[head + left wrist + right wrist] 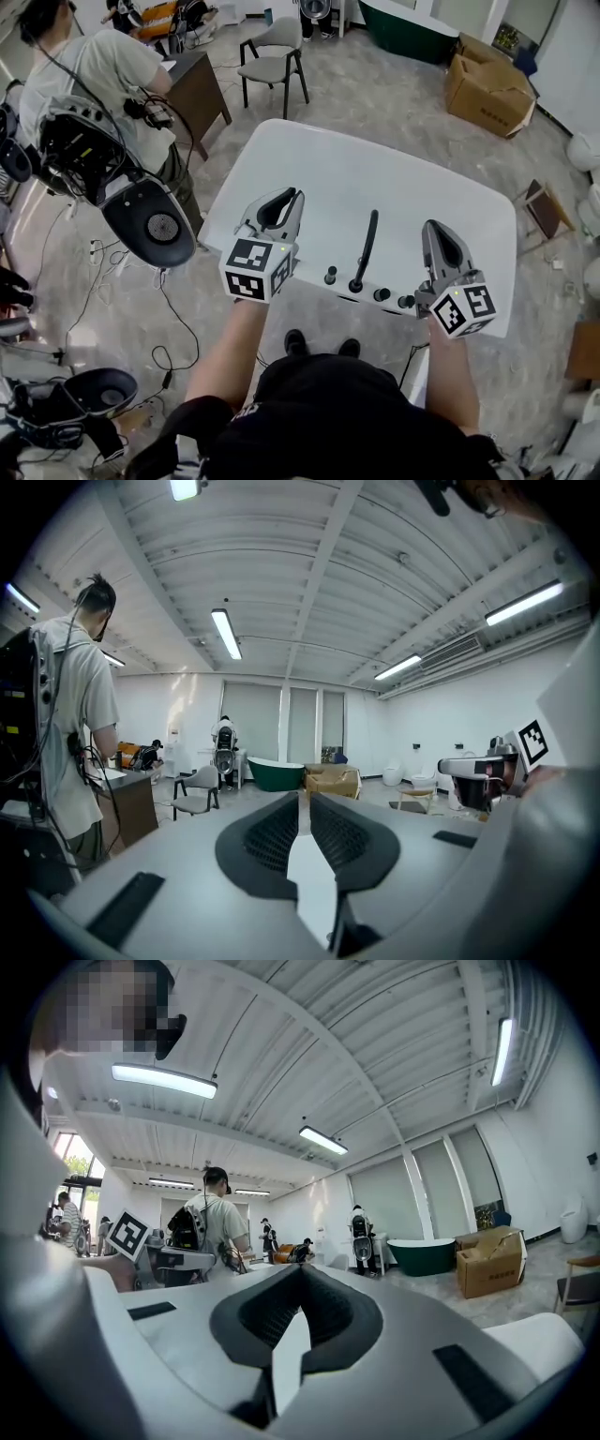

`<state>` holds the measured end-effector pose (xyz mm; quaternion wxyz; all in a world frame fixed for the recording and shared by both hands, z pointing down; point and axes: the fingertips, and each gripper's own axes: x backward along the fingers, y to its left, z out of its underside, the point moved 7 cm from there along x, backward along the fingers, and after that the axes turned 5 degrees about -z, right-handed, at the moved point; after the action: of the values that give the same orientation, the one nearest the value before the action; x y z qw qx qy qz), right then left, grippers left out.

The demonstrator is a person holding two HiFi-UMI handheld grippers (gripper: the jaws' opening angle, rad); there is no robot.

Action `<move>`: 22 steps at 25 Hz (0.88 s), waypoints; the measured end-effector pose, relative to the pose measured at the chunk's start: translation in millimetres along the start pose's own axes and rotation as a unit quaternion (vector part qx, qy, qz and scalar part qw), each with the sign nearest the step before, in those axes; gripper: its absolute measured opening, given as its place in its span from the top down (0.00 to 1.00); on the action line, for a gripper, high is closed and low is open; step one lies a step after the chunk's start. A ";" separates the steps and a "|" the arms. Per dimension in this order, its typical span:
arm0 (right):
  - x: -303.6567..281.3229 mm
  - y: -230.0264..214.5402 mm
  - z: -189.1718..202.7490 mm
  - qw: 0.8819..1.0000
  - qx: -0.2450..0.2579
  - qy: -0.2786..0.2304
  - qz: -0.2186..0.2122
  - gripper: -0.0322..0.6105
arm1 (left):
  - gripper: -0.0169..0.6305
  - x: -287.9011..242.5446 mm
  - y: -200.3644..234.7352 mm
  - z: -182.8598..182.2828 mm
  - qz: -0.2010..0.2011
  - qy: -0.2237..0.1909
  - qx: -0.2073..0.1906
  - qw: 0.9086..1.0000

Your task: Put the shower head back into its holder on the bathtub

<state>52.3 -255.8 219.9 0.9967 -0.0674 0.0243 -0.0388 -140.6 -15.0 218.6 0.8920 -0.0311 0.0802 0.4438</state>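
In the head view a white bathtub lies below me. The black shower head rests along its near rim, its lower end at the holder among black knobs. My left gripper hovers left of the shower head, apart from it, shut with nothing between its fingers. My right gripper hovers to the right of it, also shut and empty. The left gripper view shows its jaws closed together and pointing across the room. In the right gripper view the jaws likewise meet with nothing held.
A person stands at the left by a dark desk, with a black-and-white headset rig close by. A grey chair, a cardboard box and a dark green tub stand beyond. Cables trail on the floor.
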 end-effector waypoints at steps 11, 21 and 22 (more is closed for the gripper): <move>21.8 4.6 26.4 1.000 0.000 0.002 0.002 0.93 | 0.90 19.5 -8.0 28.7 -0.008 0.008 0.010 1.000; 25.0 -4.8 20.9 1.000 0.001 0.001 0.001 0.93 | 0.90 17.7 -16.5 32.1 -0.007 0.021 0.008 1.000; 25.0 -5.3 20.9 1.000 0.001 0.002 0.001 0.93 | 0.90 17.2 -16.8 32.1 -0.007 0.022 0.008 1.000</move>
<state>77.9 -260.3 240.2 0.9967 -0.0667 0.0261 -0.0381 -113.3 -7.7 247.0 0.8931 -0.0340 0.1028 0.4366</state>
